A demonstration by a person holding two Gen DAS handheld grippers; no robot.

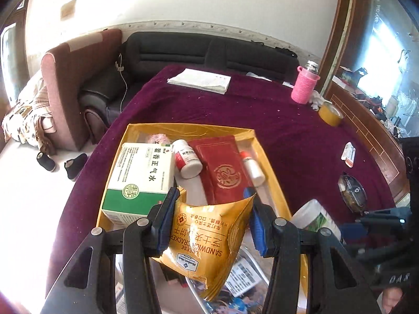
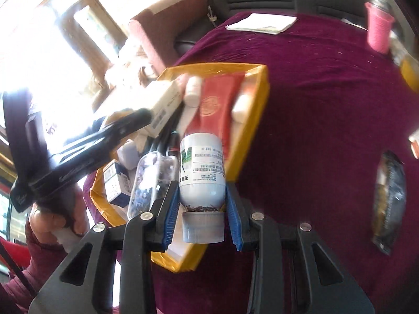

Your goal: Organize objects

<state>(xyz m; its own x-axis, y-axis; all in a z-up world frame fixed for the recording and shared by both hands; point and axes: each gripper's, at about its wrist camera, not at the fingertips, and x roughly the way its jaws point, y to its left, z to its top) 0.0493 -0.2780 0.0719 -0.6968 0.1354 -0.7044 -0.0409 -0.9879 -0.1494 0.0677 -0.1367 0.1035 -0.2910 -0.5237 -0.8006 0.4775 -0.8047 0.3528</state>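
Nearest us, our left tongs pinch a gold cracker packet above the near end of the yellow box on the desk. Our right tongs pinch a white bottle, cap toward us, at the box's near right edge.

Table's got a fuzzy, matt burgundy velvet cloth. Shiny gold foil cracker packet, glossy yellow cardboard tray, smooth white plastic bottle with ribbed cap, pink knitted bottle sleeve.
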